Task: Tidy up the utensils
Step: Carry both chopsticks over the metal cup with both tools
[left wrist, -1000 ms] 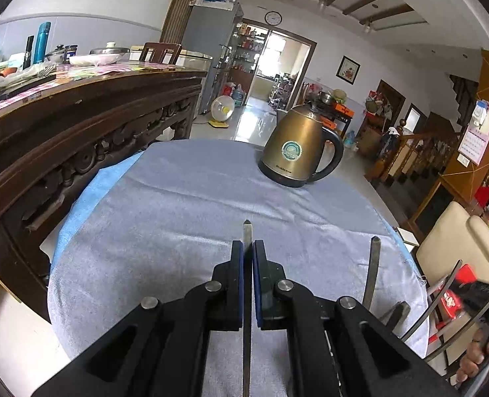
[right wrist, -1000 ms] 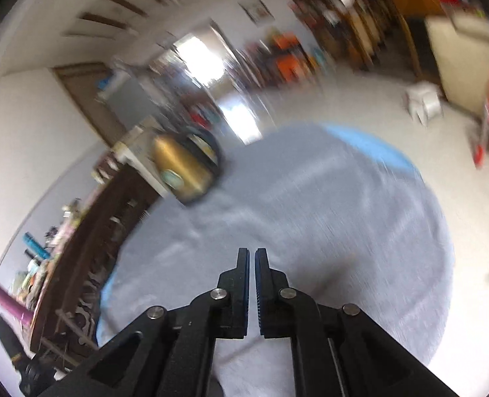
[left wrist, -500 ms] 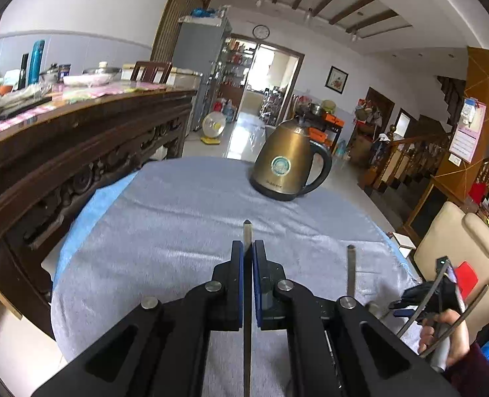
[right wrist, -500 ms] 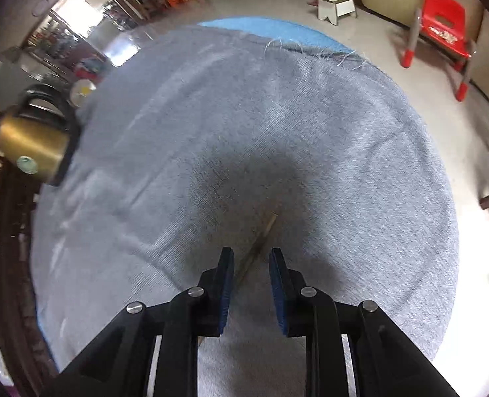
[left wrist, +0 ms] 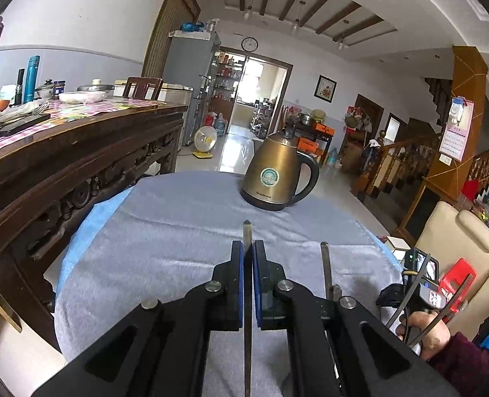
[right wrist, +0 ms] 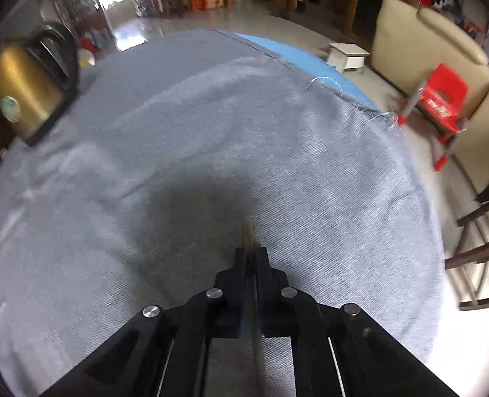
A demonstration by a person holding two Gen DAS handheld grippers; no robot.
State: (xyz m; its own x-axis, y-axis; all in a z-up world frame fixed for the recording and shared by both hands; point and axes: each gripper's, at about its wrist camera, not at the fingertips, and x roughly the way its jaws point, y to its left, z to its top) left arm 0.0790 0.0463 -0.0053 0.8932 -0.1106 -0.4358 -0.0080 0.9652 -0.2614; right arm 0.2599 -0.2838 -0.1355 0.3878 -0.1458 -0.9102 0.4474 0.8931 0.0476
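My left gripper (left wrist: 247, 248) is shut on a thin metal utensil handle (left wrist: 246, 231) whose tip sticks out ahead of the fingers, held above the grey cloth (left wrist: 178, 231). A second metal utensil handle (left wrist: 325, 264) shows to its right, next to the right gripper's body (left wrist: 410, 284). In the right wrist view my right gripper (right wrist: 251, 254) is shut on that slim utensil (right wrist: 247, 233), its pale tip poking out just above the grey cloth (right wrist: 277, 139).
A brass kettle (left wrist: 277, 178) stands at the far side of the round table; it also shows in the right wrist view (right wrist: 26, 89). A dark carved wooden sideboard (left wrist: 62, 165) runs along the left. A red stool (right wrist: 443, 99) and cream sofa (right wrist: 426, 39) stand right.
My right gripper swung down over the cloth, opened around the lying utensil and has closed on it. My left gripper has stayed shut on its utensil and barely moved.
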